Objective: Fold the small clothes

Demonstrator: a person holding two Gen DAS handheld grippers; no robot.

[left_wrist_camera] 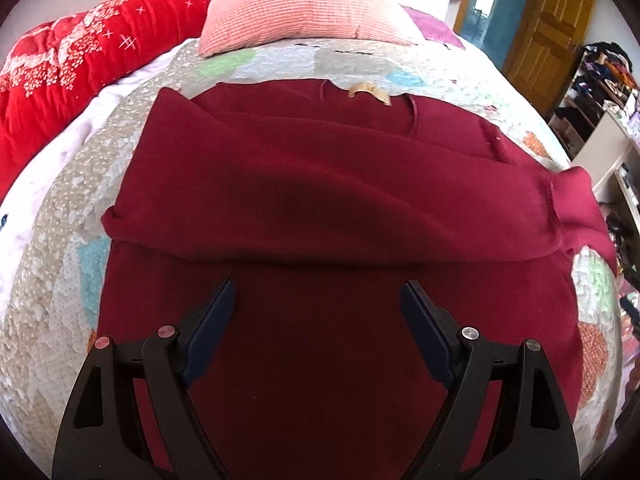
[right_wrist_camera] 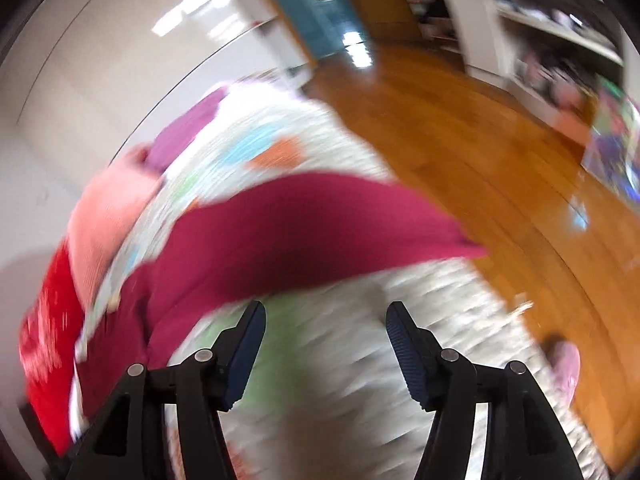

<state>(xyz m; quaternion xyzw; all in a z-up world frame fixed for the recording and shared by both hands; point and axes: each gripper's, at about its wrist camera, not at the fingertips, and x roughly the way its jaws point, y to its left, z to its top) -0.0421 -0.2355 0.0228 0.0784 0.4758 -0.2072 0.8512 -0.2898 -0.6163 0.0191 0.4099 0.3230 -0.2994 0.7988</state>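
Observation:
A dark red long-sleeved top lies flat on the quilted bed, collar and tan label at the far end. One sleeve is folded across its chest. My left gripper is open and empty, just above the top's lower part. In the blurred right wrist view, the other sleeve stretches out over the bed's right edge. My right gripper is open and empty, just short of that sleeve, over the quilt.
A patchwork quilt covers the bed. A pink pillow and a red blanket lie at the head. Wooden floor lies past the bed's right edge, with shelves and a door beyond.

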